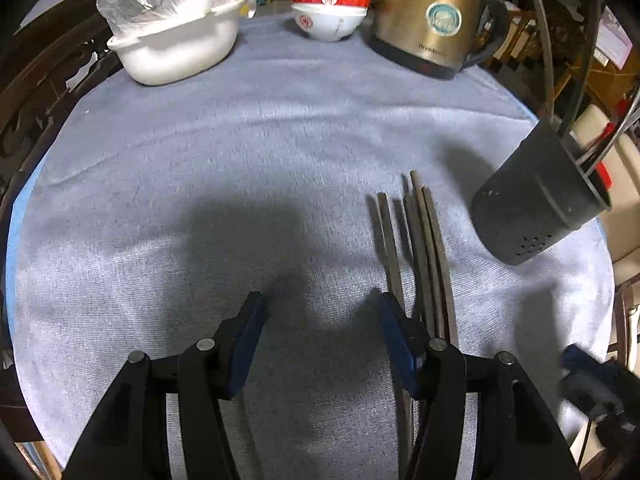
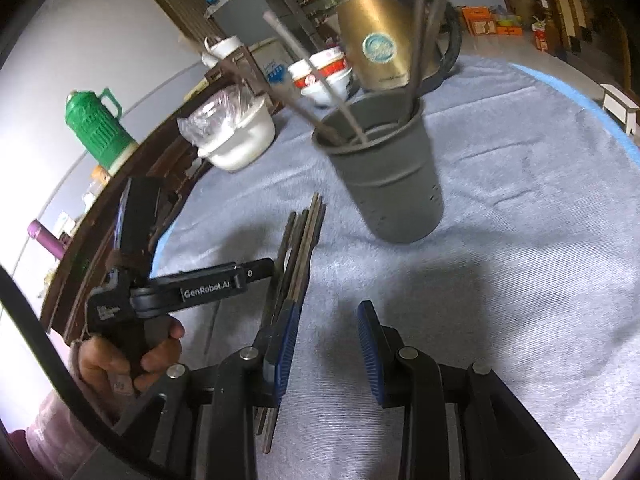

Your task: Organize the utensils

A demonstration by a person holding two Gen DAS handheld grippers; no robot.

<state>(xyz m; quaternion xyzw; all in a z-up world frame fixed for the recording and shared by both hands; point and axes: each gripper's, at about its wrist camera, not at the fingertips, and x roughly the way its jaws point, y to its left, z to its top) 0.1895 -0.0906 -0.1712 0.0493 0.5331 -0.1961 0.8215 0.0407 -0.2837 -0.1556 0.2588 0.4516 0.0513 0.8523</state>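
Observation:
Several dark chopsticks (image 1: 424,240) lie side by side on the grey-blue cloth (image 1: 240,140); they also show in the right wrist view (image 2: 302,248). A dark grey utensil holder (image 1: 536,196) stands to their right, with several chopsticks upright in it (image 2: 384,172). My left gripper (image 1: 320,340) is open and empty, its right finger beside the chopsticks' near ends. My right gripper (image 2: 328,344) is open and empty, its left finger over the chopsticks' near ends. The left gripper's body (image 2: 192,288) shows in the right wrist view, left of the chopsticks.
At the table's far side stand a white pot with a plastic bag (image 1: 176,36), stacked red-and-white bowls (image 1: 330,4) and a brass-coloured kettle (image 1: 432,16). A green thermos (image 2: 98,128) stands beyond the table's dark wooden edge (image 2: 132,184).

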